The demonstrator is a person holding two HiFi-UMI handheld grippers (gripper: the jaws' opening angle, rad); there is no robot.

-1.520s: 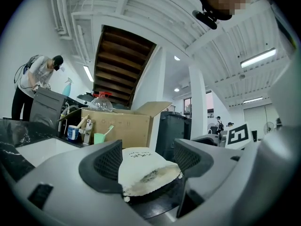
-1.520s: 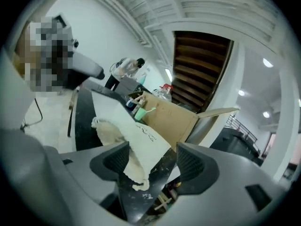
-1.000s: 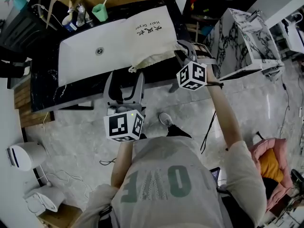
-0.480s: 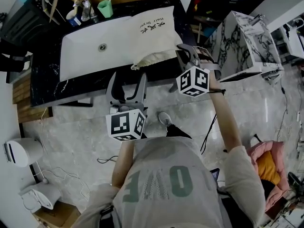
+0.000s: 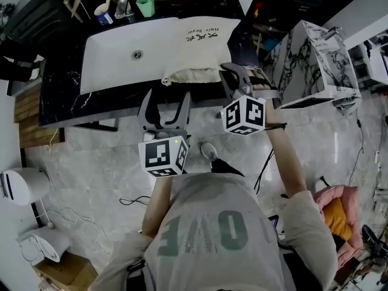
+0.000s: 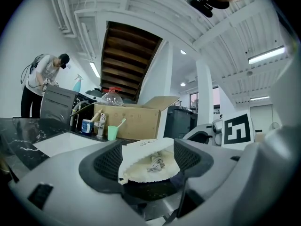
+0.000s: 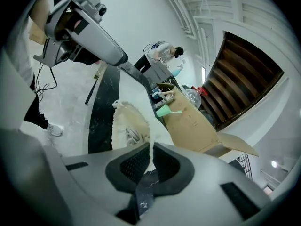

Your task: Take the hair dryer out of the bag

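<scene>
1. The right gripper has its fingers pressed together on the near edge of the cream cloth bag. A thin fold of cloth runs up out of the slit between the pads.
2. In the head view, that right gripper bites the right corner of the bag's mouth. The rest of the bag stretches away beyond the fingertips and to their left.
3. The left gripper has its fingers spread wide, with nothing pressed between them. The gaping mouth of the bag lies just ahead of the tips, framed between the two fingers.
4. In the head view, the left gripper's fingertips reach the front edge of the black marble counter, a little short of the bag's mouth.
5. The hair dryer cannot be made out in any view. The bag's mouth faces the left fingers and shows only a pale tangle of cord inside.
6. The bag lies on its side, printed face up, over the right end of the white sink, beyond both pairs of fingers.
7. Farther past the fingertips, a green cup with a toothbrush stands at the back of the counter, in front of a cardboard box.
8. Far to the left of the left fingers, a person stands in the background.
</scene>
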